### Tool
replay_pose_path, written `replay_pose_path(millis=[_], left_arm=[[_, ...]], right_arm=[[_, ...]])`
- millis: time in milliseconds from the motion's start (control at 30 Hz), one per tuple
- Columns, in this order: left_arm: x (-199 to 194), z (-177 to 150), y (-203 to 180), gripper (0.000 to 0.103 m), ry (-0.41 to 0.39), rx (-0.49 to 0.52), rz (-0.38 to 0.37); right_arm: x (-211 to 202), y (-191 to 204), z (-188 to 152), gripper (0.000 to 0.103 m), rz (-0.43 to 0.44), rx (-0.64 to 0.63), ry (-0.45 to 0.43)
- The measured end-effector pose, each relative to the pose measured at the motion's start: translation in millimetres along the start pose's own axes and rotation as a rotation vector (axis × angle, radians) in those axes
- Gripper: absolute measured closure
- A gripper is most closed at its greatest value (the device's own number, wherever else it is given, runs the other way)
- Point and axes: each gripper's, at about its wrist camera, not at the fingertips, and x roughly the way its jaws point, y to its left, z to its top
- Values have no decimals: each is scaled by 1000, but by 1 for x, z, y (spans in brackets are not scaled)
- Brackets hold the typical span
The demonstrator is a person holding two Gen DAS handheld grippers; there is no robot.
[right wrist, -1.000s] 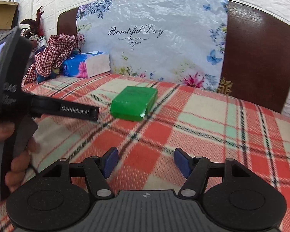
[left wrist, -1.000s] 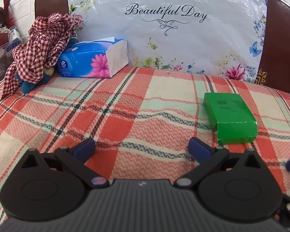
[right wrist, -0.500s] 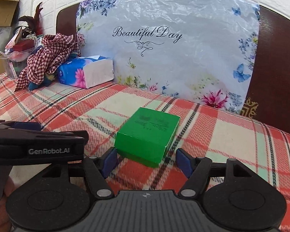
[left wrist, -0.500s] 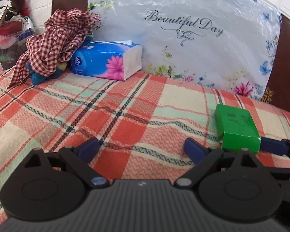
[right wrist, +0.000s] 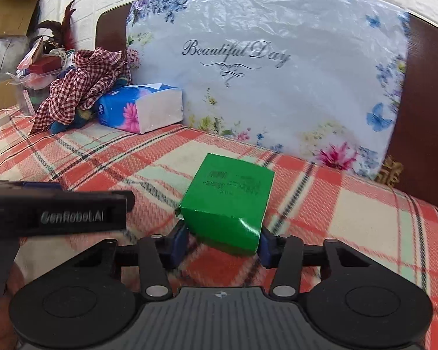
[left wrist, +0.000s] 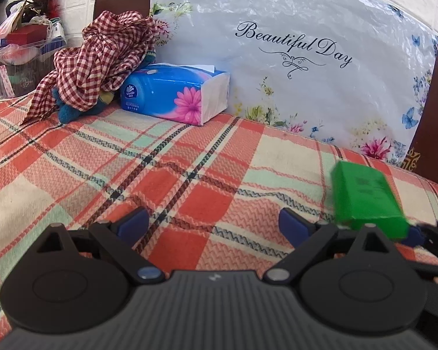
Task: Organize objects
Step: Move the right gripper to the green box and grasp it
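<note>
**Right jaws closing on the green box on the bed**

The green box (right wrist: 229, 204) is a small carton wrapped in glossy paper, flat-topped with dark print on its lid and a creased shine on its near corner. It sits low in the middle of the right wrist view, between the blue pads of the right gripper (right wrist: 222, 243); the jaws are closing and both pads look pressed against its sides. In the left wrist view the same box (left wrist: 365, 201) is at the lower right, blurred.

The left gripper (left wrist: 210, 224) points slightly downward over the bed with its jaws spread wide and only blanket between them. Its black side arm, lettered in grey, crosses the left edge of the right wrist view.

The bed wears a woven plaid blanket (left wrist: 189, 175) in red, cream and mint with dark lines. At the upper left a soft blue tissue pack (left wrist: 175, 96) with a pink flower lies beside a crumpled red gingham cloth (left wrist: 102, 58). A plastic-wrapped floral pillow (left wrist: 306, 58) leans on the dark wooden headboard (right wrist: 423, 102), against a white brick-pattern wall
</note>
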Motion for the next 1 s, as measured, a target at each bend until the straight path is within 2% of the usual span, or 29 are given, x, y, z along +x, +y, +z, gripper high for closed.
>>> replay_pose_path(millis=[33, 67, 200, 367, 433, 467, 500, 567, 633, 700, 767, 867, 900, 967, 1000], left_arm=[[0, 0, -1, 6, 1, 4, 4], [1, 0, -2, 6, 4, 10, 8], [3, -1, -7, 6, 15, 40, 31], [2, -2, -13, 5, 23, 83, 59], [0, -3, -14, 5, 23, 87, 68], [0, -4, -15, 5, 23, 88, 73], [-2, -4, -15, 5, 22, 89, 77], [-3, -6, -14, 5, 20, 86, 78], [-2, -6, -13, 5, 22, 81, 75], [-2, -6, -14, 5, 20, 81, 72], [0, -5, -14, 5, 20, 81, 64], [1, -5, -14, 4, 20, 77, 57], [1, -4, -15, 4, 19, 76, 57], [2, -4, -15, 4, 19, 73, 55], [2, -4, -15, 4, 20, 73, 55]], right_arm=[[-8, -4, -5, 76, -7, 6, 3], [-17, -9, -12, 101, -14, 12, 7], [-62, -38, -45, 100, -65, 52, 27], [-122, -78, -87, 100, -140, 160, 45], [-136, -86, -94, 94, -149, 180, 43], [-137, -89, -95, 80, -146, 190, 40], [-136, -91, -94, 59, -147, 200, 39], [-130, -91, -88, 41, -151, 192, 26], [-117, -89, -77, 35, -134, 166, 1], [-102, -84, -65, 23, -128, 131, -27], [-83, -81, -51, 21, -134, 89, -52], [-51, -81, -33, 23, -169, 61, -45], [-41, -84, -28, 27, -177, 65, -33], [-23, -89, -24, 43, -148, 90, 32], [-23, -92, -23, 44, -132, 102, 21]])
